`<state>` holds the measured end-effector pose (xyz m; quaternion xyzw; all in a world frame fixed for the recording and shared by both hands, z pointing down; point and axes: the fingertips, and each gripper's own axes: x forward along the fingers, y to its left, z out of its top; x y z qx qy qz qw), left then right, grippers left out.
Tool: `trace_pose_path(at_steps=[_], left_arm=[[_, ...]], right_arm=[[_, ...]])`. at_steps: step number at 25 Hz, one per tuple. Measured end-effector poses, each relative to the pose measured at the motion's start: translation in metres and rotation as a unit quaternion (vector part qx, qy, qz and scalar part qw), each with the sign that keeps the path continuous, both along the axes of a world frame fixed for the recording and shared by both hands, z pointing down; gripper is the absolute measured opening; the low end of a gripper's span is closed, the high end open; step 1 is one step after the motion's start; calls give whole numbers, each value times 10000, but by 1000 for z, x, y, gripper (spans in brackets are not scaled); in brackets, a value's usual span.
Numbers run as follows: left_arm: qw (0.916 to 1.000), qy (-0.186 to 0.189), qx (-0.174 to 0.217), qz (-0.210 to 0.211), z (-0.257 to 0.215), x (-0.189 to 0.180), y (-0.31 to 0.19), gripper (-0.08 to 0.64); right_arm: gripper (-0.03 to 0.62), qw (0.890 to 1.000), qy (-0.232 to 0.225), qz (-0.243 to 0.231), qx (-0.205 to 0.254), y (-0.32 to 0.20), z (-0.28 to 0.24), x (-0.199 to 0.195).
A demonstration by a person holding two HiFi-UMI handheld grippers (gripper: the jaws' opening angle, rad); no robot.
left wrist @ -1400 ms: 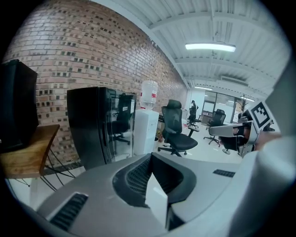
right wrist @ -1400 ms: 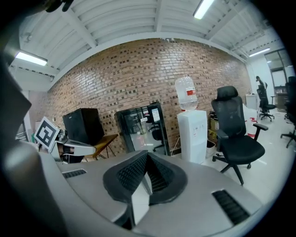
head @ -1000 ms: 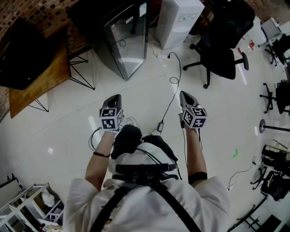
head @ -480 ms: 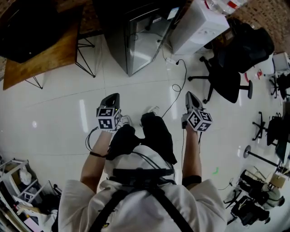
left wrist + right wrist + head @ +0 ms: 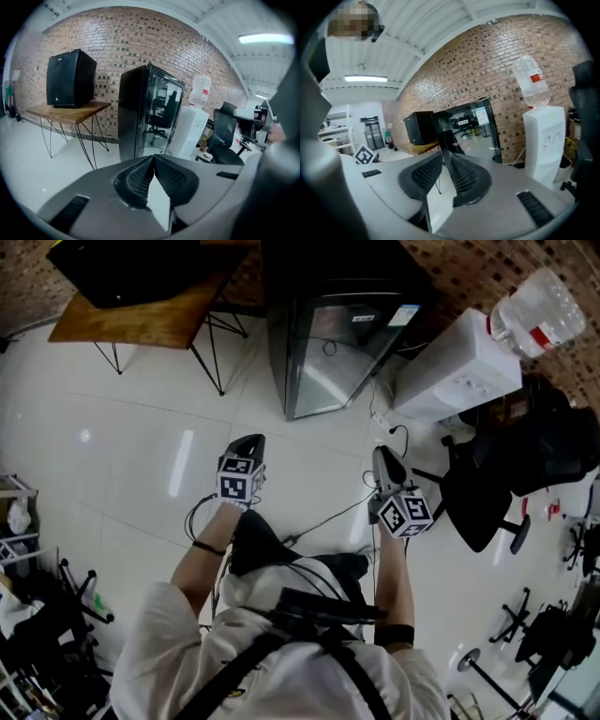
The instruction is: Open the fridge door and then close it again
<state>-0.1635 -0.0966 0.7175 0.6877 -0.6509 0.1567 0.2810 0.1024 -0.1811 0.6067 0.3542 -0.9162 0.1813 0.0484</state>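
Observation:
The black fridge (image 5: 328, 343) with a glass door stands closed against the brick wall, straight ahead of me. It fills the middle of the left gripper view (image 5: 150, 112) and shows behind the jaws in the right gripper view (image 5: 466, 122). My left gripper (image 5: 249, 442) hangs over the white floor short of the fridge, shut and empty (image 5: 153, 157). My right gripper (image 5: 381, 456) is level with it on the right, also apart from the fridge. Its jaws (image 5: 443, 154) have just been opening to a narrow gap, with nothing between them.
A wooden table (image 5: 159, 320) with a black box (image 5: 131, 263) stands left of the fridge. A white water dispenser (image 5: 459, 376) with a bottle (image 5: 539, 301) stands right of it, then a black office chair (image 5: 525, 465). Cables (image 5: 323, 519) cross the floor. A rack (image 5: 14, 521) is at far left.
The view has swung round, so the fridge has come from the upper left to straight ahead. Both grippers have moved with the person toward it. The right gripper has shifted sideways.

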Motion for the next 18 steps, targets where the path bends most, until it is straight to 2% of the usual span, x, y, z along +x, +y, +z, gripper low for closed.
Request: trace_pose_path(at_steps=[2, 4, 6, 7, 8, 9, 13, 18], left_arm=[[9996, -171, -77, -230, 5, 35, -5, 45], [9983, -192, -181, -517, 12, 69, -7, 49], [9969, -148, -235, -730, 21, 103, -4, 70], [9967, -163, -222, -766, 25, 116, -4, 74], [9966, -159, -188, -791, 28, 125, -4, 33], [9964, -113, -157, -824, 31, 131, -4, 3], [9939, 166, -204, -1074, 40, 136, 19, 3], [9909, 221, -177, -1316, 38, 130, 46, 3]], right_arm=[[152, 9989, -7, -470, -53, 3, 8, 26], [165, 9966, 232, -779, -121, 7, 19, 57], [211, 9947, 466, -901, -164, 12, 27, 89], [202, 9948, 508, -870, -156, 10, 30, 103], [88, 9954, 507, -800, -154, 5, 34, 114], [23, 9960, 489, -719, -200, -1, 39, 121], [23, 9962, 421, -456, -609, -9, 52, 123], [22, 9957, 374, -321, -785, -20, 41, 100]])
